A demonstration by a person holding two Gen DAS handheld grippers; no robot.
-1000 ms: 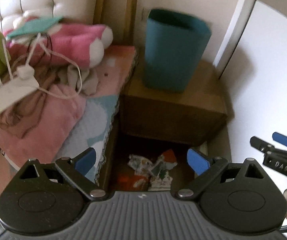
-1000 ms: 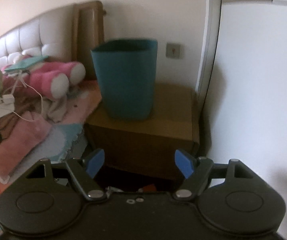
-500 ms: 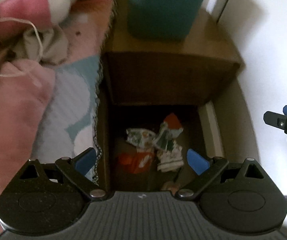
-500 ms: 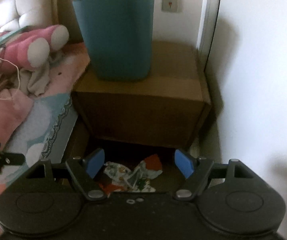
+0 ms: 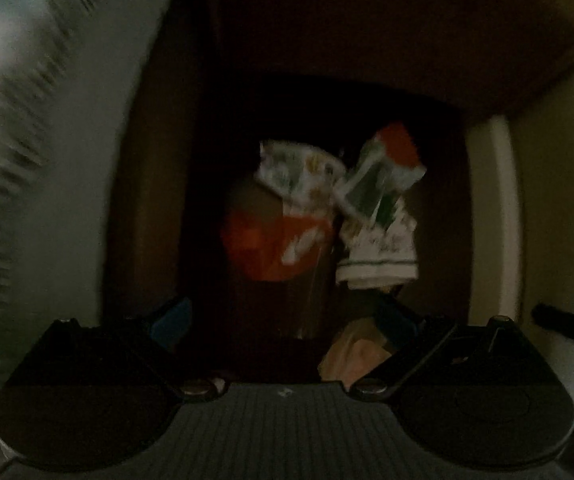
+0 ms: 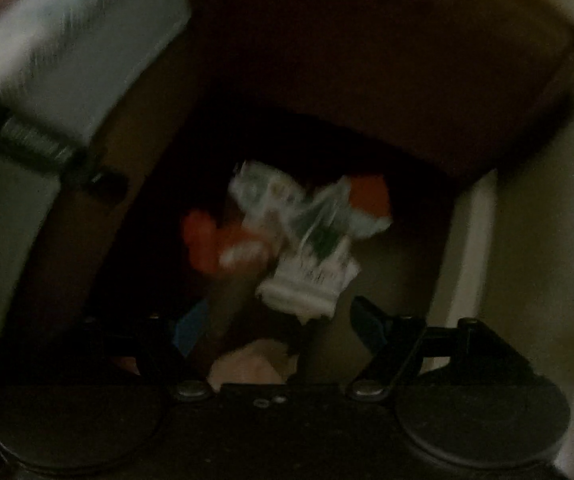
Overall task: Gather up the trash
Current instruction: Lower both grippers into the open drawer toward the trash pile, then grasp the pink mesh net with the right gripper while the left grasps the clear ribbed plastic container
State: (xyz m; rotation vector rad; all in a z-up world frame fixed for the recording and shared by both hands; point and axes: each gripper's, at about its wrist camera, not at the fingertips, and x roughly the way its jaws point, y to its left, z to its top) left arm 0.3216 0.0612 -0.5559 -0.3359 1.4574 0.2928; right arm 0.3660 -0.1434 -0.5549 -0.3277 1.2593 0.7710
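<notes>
Left wrist view: dim and motion-blurred. Three crumpled wrappers are countable on the dark floor in the gap below a brown cabinet (image 5: 367, 32): one white printed wrapper (image 5: 299, 172), one white-green wrapper with a red corner (image 5: 383, 184), one orange wrapper (image 5: 271, 244). A pale scrap (image 5: 351, 356) shows close to the claw; what it is cannot be told. The bedding (image 5: 39, 120) at the left is smeared to streaks. The left claw (image 5: 283, 320) stands wide, both blue pads apart, nothing between them; the wrappers lie ahead of it, untouched. A dark piece of the other tool (image 5: 567, 320) is cut off at the right edge.

Right wrist view: also dark and blurred. The same pile shows: the white printed wrapper (image 6: 267, 192), the red-cornered one (image 6: 327, 232) and the orange one (image 6: 211, 240), overlapping so edges are hard to separate. The cabinet (image 6: 367, 60) overhangs the pile. The right claw (image 6: 279, 320) is wide, holding nothing; whether its tips touch the nearest paper cannot be told. A dark blurred shape (image 6: 27, 136) crosses the left; it cannot be identified.
</notes>
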